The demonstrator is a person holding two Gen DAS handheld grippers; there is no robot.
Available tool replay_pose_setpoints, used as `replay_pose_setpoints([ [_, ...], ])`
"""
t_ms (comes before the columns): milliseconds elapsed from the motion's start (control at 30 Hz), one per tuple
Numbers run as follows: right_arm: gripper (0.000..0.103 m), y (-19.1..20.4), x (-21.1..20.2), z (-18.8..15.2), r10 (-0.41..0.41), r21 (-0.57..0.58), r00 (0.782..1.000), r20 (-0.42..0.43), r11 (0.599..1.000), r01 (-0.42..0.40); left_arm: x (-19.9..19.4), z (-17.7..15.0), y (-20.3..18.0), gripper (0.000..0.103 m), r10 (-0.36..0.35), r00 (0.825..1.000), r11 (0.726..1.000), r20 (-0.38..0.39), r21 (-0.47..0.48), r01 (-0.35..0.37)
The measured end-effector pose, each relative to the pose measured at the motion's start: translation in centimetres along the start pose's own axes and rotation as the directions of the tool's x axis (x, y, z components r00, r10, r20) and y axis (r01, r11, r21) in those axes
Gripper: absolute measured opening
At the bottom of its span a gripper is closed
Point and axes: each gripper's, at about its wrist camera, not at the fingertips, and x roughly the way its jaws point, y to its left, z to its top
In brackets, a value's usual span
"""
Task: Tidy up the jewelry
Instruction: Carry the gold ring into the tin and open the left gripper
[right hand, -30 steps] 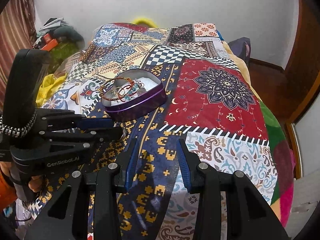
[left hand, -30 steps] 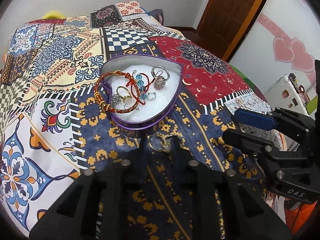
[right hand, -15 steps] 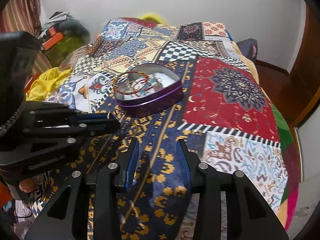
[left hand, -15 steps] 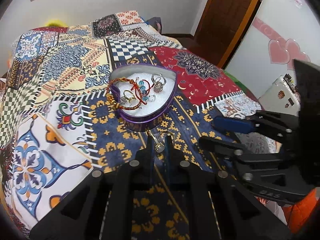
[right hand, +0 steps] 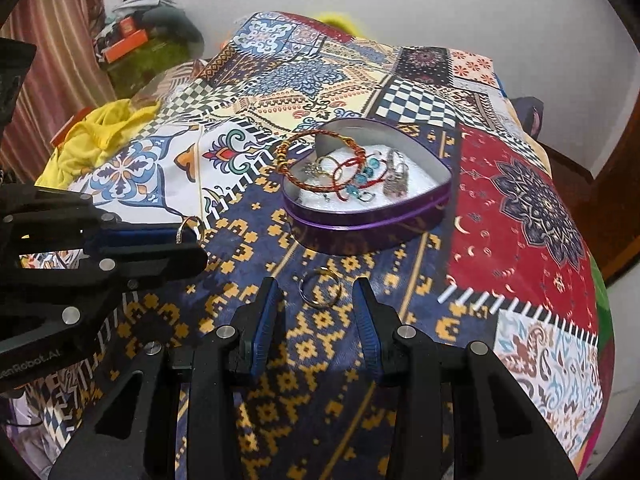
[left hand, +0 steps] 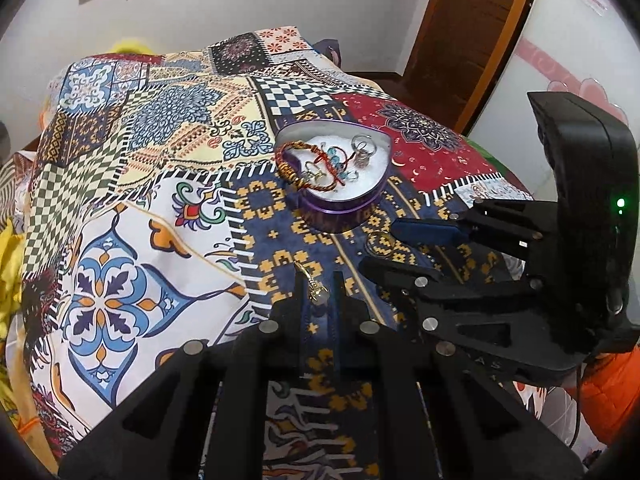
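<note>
A purple heart-shaped tin [left hand: 340, 206] [right hand: 400, 220] sits on the patterned bedspread and holds a braided orange bracelet [left hand: 288, 168] [right hand: 304, 184], a red beaded bracelet and several rings. My left gripper [left hand: 318, 280] is shut on a gold ring [left hand: 314, 284] and holds it above the bedspread; the ring also shows at its fingertips in the right wrist view [right hand: 190, 230]. A second ring [right hand: 320, 290] [left hand: 380, 242] lies flat on the bedspread in front of the tin. My right gripper [right hand: 318, 300] is open with its fingers either side of that ring.
The patchwork bedspread [right hand: 520, 208] covers the whole bed. Yellow cloth [right hand: 96, 136] and a pile of clutter [right hand: 136, 36] lie off the left edge. A wooden door [left hand: 472, 32] and a white panel with pink hearts [left hand: 568, 88] stand at the right.
My left gripper closed on a gold ring and lifted it off the bedspread, drawing back left. My right gripper moved forward to straddle the other ring in front of the tin.
</note>
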Motion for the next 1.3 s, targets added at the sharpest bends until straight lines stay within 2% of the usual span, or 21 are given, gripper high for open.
replay_pose_setpoints([
  [67, 0.019, 0.1, 0.0, 0.0, -0.002, -0.010, 1.000, -0.004, 1.000, 0.002, 0.1, 0.0, 0.1, 0.008, -0.004, 1.000, 1.000, 0.002, -0.005, 0.004],
  [333, 0.019, -0.4, -1.0, 0.0, 0.004, 0.020, 1.000, 0.023, 1.000, -0.005, -0.7, 0.6, -0.2, 0.008, -0.012, 0.999, 1.000, 0.032, -0.006, 0.012],
  [567, 0.019, -1.3, -3.7, 1.1, -0.007, 0.052, 0.994, 0.108, 0.999, 0.001, -1.7, 2.2, -0.7, 0.008, -0.013, 0.997, 1.000, 0.073, 0.003, 0.013],
  [933, 0.019, -2.9, -6.7, 4.0, -0.028, 0.089, 0.970, 0.240, 0.996, 0.007, -2.3, 5.3, -1.4, 0.008, -0.030, 0.990, 0.999, 0.134, 0.018, 0.028],
  [1133, 0.019, -3.9, -6.3, 5.4, -0.035, 0.102, 0.965, 0.260, 0.995, 0.009, -1.5, 6.8, -1.8, 0.008, -0.032, 0.989, 0.999, 0.145, 0.037, 0.027],
  [1300, 0.020, -4.9, -4.9, 6.1, -0.022, 0.125, 0.970, 0.241, 0.992, -0.008, 0.1, 7.3, -1.5, 0.008, -0.038, 0.991, 0.999, 0.128, 0.035, 0.034],
])
